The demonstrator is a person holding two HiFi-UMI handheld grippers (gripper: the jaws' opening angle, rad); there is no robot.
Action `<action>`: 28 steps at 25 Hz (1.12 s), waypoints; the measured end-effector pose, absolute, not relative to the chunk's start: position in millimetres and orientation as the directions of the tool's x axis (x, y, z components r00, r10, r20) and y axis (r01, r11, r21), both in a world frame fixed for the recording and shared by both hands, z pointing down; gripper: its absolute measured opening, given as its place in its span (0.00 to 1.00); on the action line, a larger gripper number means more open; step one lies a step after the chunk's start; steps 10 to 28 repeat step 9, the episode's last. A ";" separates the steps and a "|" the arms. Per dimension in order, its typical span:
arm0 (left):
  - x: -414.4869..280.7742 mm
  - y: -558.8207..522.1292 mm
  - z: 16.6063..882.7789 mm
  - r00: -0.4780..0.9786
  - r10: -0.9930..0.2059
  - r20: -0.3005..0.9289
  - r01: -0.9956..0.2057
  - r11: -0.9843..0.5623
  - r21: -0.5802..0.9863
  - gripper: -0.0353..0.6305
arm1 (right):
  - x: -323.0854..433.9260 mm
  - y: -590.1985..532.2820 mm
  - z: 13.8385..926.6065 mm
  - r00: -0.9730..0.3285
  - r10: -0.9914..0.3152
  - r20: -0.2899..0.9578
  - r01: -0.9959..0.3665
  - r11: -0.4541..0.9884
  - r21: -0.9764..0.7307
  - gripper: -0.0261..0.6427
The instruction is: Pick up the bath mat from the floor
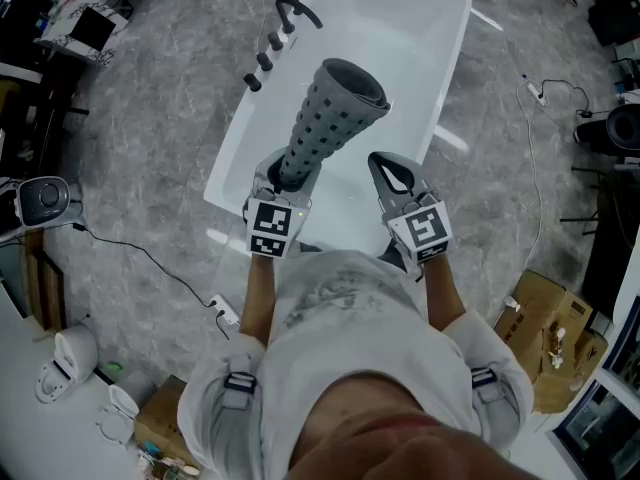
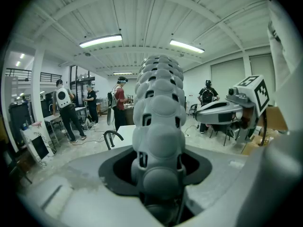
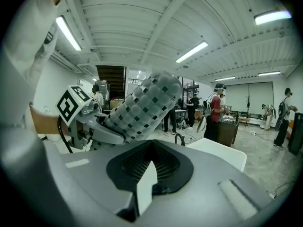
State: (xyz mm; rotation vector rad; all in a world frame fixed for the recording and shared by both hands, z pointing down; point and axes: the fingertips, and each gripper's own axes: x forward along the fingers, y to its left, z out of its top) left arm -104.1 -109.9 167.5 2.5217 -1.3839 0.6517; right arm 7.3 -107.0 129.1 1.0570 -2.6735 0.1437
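A grey bath mat (image 1: 331, 116) with rows of holes is rolled into a tube and points up and away over the white bathtub (image 1: 420, 28). My left gripper (image 1: 283, 175) is shut on the roll's near end. In the left gripper view the mat (image 2: 158, 122) rises straight out from between the jaws and fills the middle. My right gripper (image 1: 384, 164) hangs to the right of the roll, shut with nothing in it. In the right gripper view the mat (image 3: 144, 105) slants up at left, held by the left gripper (image 3: 92, 124).
The tub's black faucet (image 1: 296, 12) and knobs sit on its left rim. On the grey floor lie a power strip (image 1: 226, 313) with a cable at left and cardboard boxes (image 1: 548, 340) at right. Several people stand at tables far off (image 2: 66, 110).
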 end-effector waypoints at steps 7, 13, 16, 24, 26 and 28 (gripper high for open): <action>-107.8 -106.2 167.8 0.463 -0.753 0.467 -0.840 -0.541 -0.039 0.36 | 1.2 -102.3 132.3 -0.708 -0.648 0.279 -0.677 0.736 -0.009 0.04; -108.8 -104.2 167.8 0.463 -0.753 0.467 -0.841 -0.540 -0.037 0.36 | -0.4 -100.4 133.3 -0.710 -0.646 0.280 -0.676 0.737 -0.011 0.04; -108.8 -104.2 167.8 0.463 -0.753 0.467 -0.841 -0.540 -0.037 0.36 | -0.4 -100.4 133.3 -0.710 -0.646 0.280 -0.676 0.737 -0.011 0.04; -108.8 -104.2 167.8 0.463 -0.753 0.467 -0.841 -0.540 -0.037 0.36 | -0.4 -100.4 133.3 -0.710 -0.646 0.280 -0.676 0.737 -0.011 0.04; -108.8 -104.2 167.8 0.463 -0.753 0.467 -0.841 -0.540 -0.037 0.36 | -0.4 -100.4 133.3 -0.710 -0.646 0.280 -0.676 0.737 -0.011 0.04; -108.8 -104.2 167.8 0.463 -0.753 0.467 -0.841 -0.540 -0.037 0.36 | -0.4 -100.4 133.3 -0.710 -0.646 0.280 -0.676 0.737 -0.011 0.04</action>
